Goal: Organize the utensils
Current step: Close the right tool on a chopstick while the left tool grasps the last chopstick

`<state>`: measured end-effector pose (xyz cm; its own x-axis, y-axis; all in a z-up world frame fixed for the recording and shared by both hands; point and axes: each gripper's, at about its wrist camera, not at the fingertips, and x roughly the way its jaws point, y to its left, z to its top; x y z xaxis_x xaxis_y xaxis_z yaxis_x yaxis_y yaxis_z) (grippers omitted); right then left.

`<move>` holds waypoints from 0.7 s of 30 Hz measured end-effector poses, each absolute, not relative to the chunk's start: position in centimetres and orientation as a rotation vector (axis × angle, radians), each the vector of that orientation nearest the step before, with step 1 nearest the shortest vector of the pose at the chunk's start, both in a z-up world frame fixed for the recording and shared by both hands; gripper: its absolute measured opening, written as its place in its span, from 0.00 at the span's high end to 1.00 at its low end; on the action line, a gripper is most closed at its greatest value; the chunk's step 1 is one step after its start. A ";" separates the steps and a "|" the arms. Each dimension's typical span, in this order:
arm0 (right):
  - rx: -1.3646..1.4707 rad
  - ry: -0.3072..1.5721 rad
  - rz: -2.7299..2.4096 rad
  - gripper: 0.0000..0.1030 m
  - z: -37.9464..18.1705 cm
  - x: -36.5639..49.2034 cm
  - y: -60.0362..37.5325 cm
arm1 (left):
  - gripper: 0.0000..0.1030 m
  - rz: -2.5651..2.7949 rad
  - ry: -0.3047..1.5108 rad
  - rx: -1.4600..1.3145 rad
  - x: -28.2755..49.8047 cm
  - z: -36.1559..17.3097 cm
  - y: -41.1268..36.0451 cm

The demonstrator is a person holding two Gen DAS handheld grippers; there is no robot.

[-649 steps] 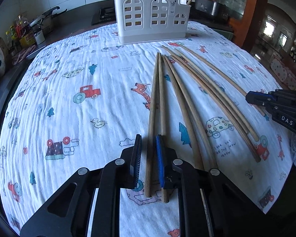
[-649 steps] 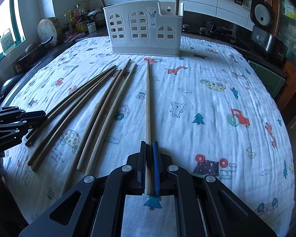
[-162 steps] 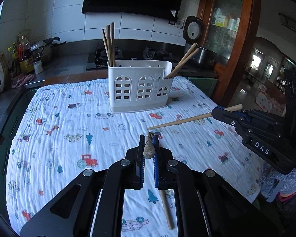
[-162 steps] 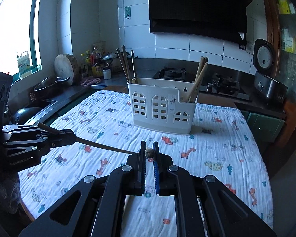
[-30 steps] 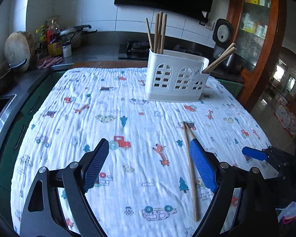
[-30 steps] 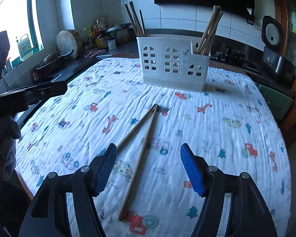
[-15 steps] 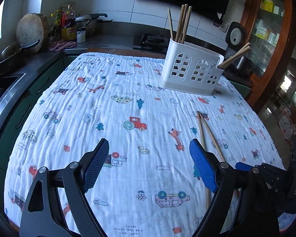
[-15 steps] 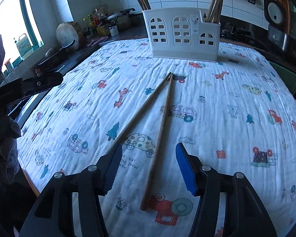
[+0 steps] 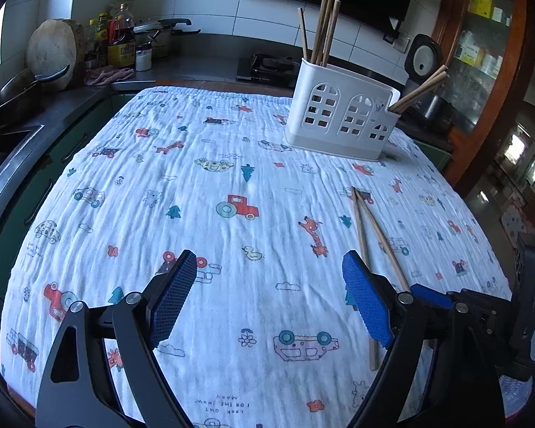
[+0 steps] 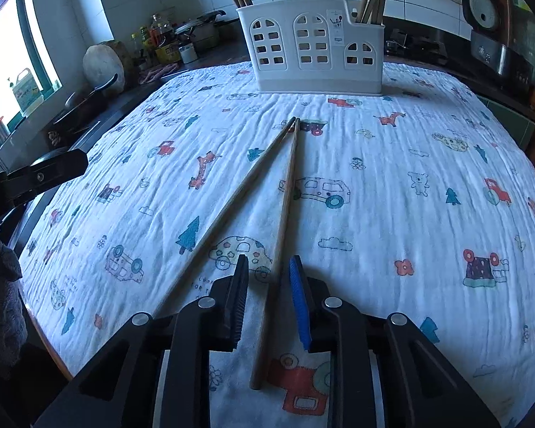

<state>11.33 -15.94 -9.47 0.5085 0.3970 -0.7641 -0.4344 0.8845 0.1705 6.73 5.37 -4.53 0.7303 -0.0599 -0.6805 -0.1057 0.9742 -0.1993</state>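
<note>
Closing around one chopstick, the right gripper (image 10: 269, 296) sits low over the printed cloth (image 10: 392, 178), its jaws narrowing with the stick running up between them; a sliver of cloth shows on both sides of the wood, so the pads are not yet pressing on it. That right chopstick (image 10: 283, 210) lies straight ahead of the gripper, its thick end sticking out back beneath the jaws. The left chopstick (image 10: 232, 199) slants away just left of the near finger and passes under it, and the two tips meet far ahead in a narrow V.

Beyond those tips, at the far edge of the table, stands the white utensil holder (image 10: 314, 46) (arched cut-outs along its front), upright, with chopsticks poking out of both its left and right ends.

Off to the side, the left gripper (image 9: 271, 292) hangs over bare cloth with its jaws spread wide and nothing between them. From its view the same pair of chopsticks (image 9: 378, 235) lies just right of its right finger, partly hidden behind it, and the holder (image 9: 339, 121) stands well ahead and to the right. A dark counter with bottles (image 9: 114, 39) and a pot (image 9: 160, 35) runs along the far left.
</note>
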 end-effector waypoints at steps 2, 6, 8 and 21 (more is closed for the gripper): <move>-0.062 0.901 0.488 0.82 -9.5 11.2 -15.7 | 0.20 0.018 0.758 -0.229 6.7 -4.7 5.1; -0.120 0.877 0.458 0.86 -9.6 10.8 -15.2 | 0.21 0.009 0.766 -0.216 6.5 -5.0 4.4; -0.142 0.865 0.446 0.89 -9.7 10.6 -15.1 | 0.21 -0.001 0.769 -0.212 6.4 -5.1 4.0; -0.104 0.839 0.439 0.94 -8.9 10.1 -17.3 | 0.38 -0.142 0.834 -0.191 6.2 -7.1 -0.6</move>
<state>10.15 -17.31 -8.86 0.5847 0.3353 -0.7387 -0.4163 0.9056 0.0815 6.21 -0.56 -7.09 0.6641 -0.1994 -0.7205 0.0498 0.9734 -0.2234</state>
